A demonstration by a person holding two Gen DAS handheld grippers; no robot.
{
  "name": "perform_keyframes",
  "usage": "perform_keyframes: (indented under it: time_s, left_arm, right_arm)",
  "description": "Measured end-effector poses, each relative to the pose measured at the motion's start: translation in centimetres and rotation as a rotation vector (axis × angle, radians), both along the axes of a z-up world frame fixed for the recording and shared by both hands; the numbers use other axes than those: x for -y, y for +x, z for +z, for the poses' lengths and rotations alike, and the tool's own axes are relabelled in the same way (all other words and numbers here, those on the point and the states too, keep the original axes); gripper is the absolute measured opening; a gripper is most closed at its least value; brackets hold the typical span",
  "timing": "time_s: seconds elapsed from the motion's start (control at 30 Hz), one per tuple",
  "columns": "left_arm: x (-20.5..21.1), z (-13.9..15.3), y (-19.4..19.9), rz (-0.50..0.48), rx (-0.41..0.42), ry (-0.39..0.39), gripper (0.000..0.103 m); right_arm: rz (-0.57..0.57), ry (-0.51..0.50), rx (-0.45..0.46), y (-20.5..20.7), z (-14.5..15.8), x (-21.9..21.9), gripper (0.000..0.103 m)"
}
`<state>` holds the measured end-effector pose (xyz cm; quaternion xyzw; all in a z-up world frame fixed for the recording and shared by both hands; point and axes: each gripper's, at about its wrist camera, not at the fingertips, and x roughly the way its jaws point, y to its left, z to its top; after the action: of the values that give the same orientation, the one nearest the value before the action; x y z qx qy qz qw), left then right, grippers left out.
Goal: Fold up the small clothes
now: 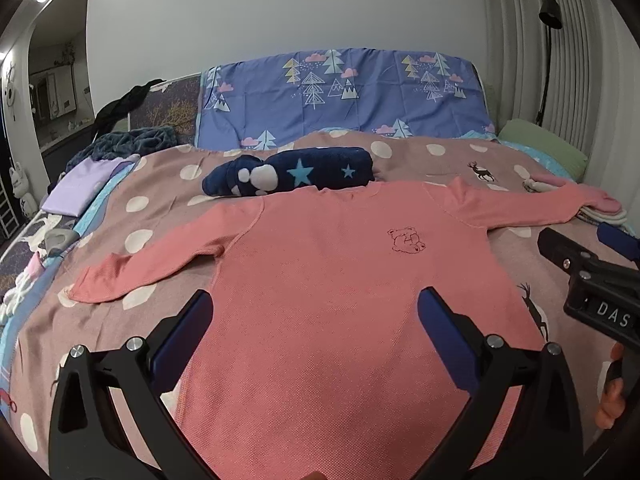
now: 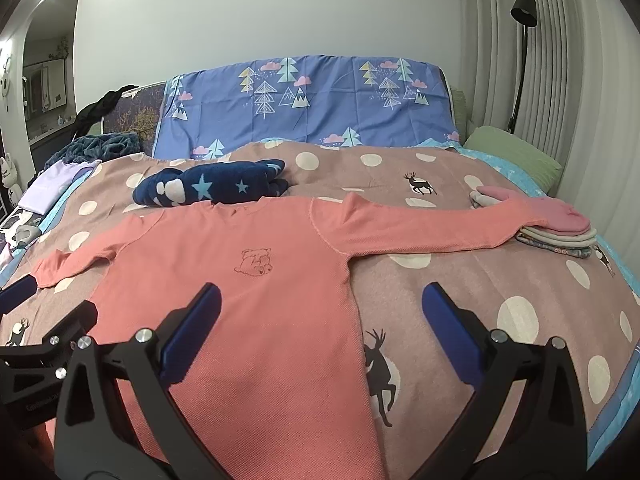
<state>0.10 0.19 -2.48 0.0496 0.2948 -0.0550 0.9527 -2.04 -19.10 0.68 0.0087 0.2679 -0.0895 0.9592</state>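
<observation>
While the left wrist view is taken first, one pink long-sleeved shirt (image 1: pixel 320 280) is seen spread flat, front up, on the dotted bedcover (image 1: pixel 440 160), both sleeves stretched out sideways. One small bear outline (image 1: pixel 406 240) is stitched on its chest. The left gripper (image 1: pixel 314 322) is held over the shirt's lower body, its two blue-padded fingers (image 1: pixel 192 332) spread wide with nothing between them. One rolled navy star blanket (image 1: pixel 292 172) lies just beyond the collar. Only this view shows the right gripper's (image 1: pixel 580 264) black body from outside, at the right edge; whether it is open cannot be told from here.

From the right wrist view, the same single shirt (image 2: pixel 240 288) is seen more to the left, and the right gripper (image 2: pixel 320 324) is found with its two fingers (image 2: pixel 444 328) wide apart and empty, one over the shirt's side, the other over bare bedcover (image 2: pixel 500 280). The right sleeve's cuff is seen resting on one stack of folded clothes (image 2: pixel 560 236), shown more fully here. One green pillow (image 2: pixel 516 152) and one black floor lamp (image 2: pixel 524 8) appear in both views.
</observation>
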Motion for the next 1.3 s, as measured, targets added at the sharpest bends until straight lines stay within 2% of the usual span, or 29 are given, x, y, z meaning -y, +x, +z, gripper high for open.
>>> perform_keyframes:
  time_s: [0.27, 0.63, 1.3]
  left_arm:
    - [0.35, -0.19, -0.17, -0.046, -0.01, -0.018, 0.102]
    - [-0.12, -0.39, 0.04, -0.043, -0.03, -0.034, 0.102]
    - [0.09, -0.4, 0.08, -0.057, -0.019, -0.038, 0.102]
  right_arm:
    - [0.001, 0.005, -0.004, -0.05, -0.03, 0.09, 0.101]
    - [-0.001, 0.0, -0.008, -0.01, -0.19, 0.22, 0.101]
    - [0.003, -0.008, -0.021, 0.43, -0.26, 0.14, 0.101]
